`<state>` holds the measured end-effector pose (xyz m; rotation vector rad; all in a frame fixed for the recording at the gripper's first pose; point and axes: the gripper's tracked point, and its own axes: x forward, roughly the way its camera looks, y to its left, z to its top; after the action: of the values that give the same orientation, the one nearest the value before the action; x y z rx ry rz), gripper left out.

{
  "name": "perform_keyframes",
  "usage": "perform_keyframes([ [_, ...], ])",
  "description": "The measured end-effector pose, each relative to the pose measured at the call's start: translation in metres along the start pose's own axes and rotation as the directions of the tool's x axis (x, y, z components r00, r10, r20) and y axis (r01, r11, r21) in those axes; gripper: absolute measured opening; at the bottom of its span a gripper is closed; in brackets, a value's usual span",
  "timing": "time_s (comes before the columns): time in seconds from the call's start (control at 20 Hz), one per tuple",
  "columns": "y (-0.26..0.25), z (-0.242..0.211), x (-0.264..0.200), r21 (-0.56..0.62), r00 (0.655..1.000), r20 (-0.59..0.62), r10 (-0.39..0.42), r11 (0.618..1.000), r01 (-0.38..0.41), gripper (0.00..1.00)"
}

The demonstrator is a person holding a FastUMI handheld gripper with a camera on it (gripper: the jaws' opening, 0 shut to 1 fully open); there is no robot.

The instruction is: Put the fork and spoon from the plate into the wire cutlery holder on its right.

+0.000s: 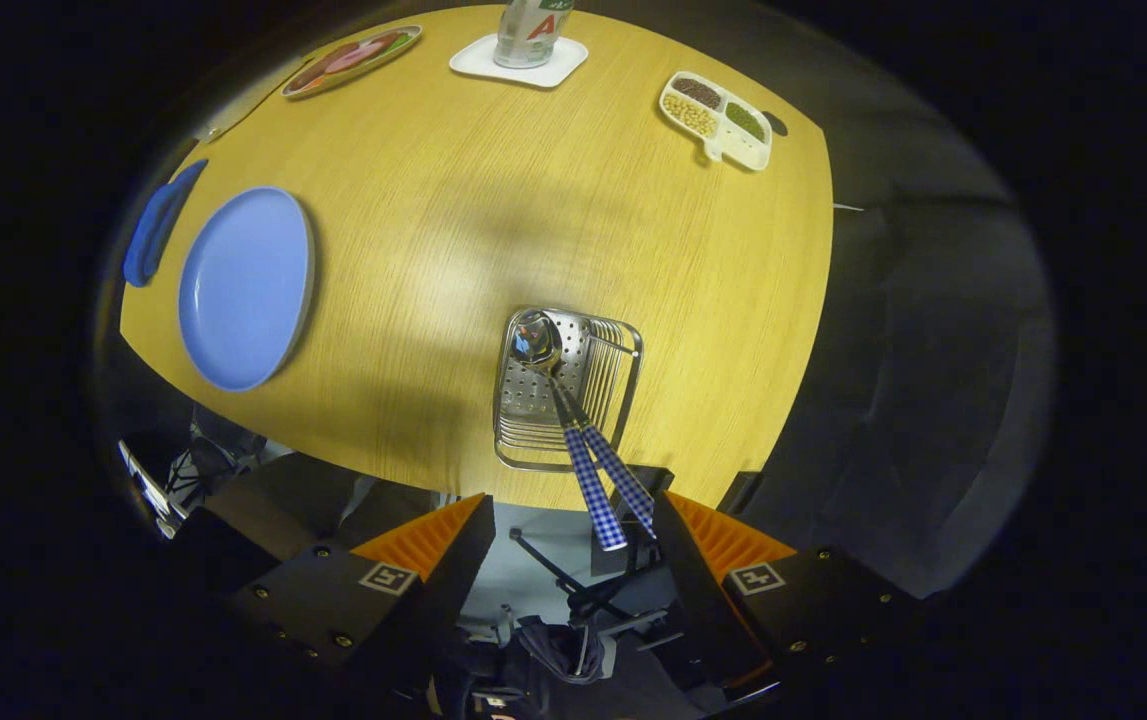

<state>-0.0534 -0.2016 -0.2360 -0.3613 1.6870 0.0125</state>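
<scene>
The wire cutlery holder (567, 390) stands on the wooden table just ahead of my fingers. A spoon (537, 341) lies in it bowl-down, and a second utensil rests beside it; their two checked handles (605, 482) stick out toward me. Whether the second one is the fork I cannot tell, as its head is hidden. The blue plate (245, 287) sits bare, far left of the holder. My gripper (573, 525) hovers above and behind the holder, open, with nothing between its fingers. The handle ends reach up close to the right finger (678, 545).
A blue pad (159, 225) lies left of the plate. At the far side stand a printed plate (351, 60), a bottle on a white coaster (520, 62) and a divided dish of beans (717, 120). The table's near edge runs just behind the holder.
</scene>
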Motion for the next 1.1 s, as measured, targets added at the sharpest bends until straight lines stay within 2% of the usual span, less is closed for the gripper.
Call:
perform_keyframes([
  [0.4, 0.012, -0.010, -0.021, 0.052, 0.995, 0.102, 0.015, 0.998, -0.021, 0.97],
  [0.5, 0.021, -0.010, -0.031, 0.073, 0.984, 0.176, 0.024, 0.997, -0.037, 0.97],
  [0.6, 0.033, 0.000, -0.048, 0.107, 0.955, 0.294, 0.028, 0.992, -0.062, 0.97],
  [0.8, 0.056, 0.028, -0.085, 0.157, 0.842, 0.539, -0.001, 0.983, -0.099, 0.97],
  [0.95, 0.064, 0.048, -0.117, 0.195, 0.741, 0.670, -0.048, 0.974, -0.114, 0.97],
  [1.05, 0.066, 0.059, -0.140, 0.232, 0.657, 0.750, -0.081, 0.962, -0.145, 0.97],
  [1.1, 0.066, 0.067, -0.154, 0.244, 0.602, 0.792, -0.102, 0.957, -0.159, 0.97],
])
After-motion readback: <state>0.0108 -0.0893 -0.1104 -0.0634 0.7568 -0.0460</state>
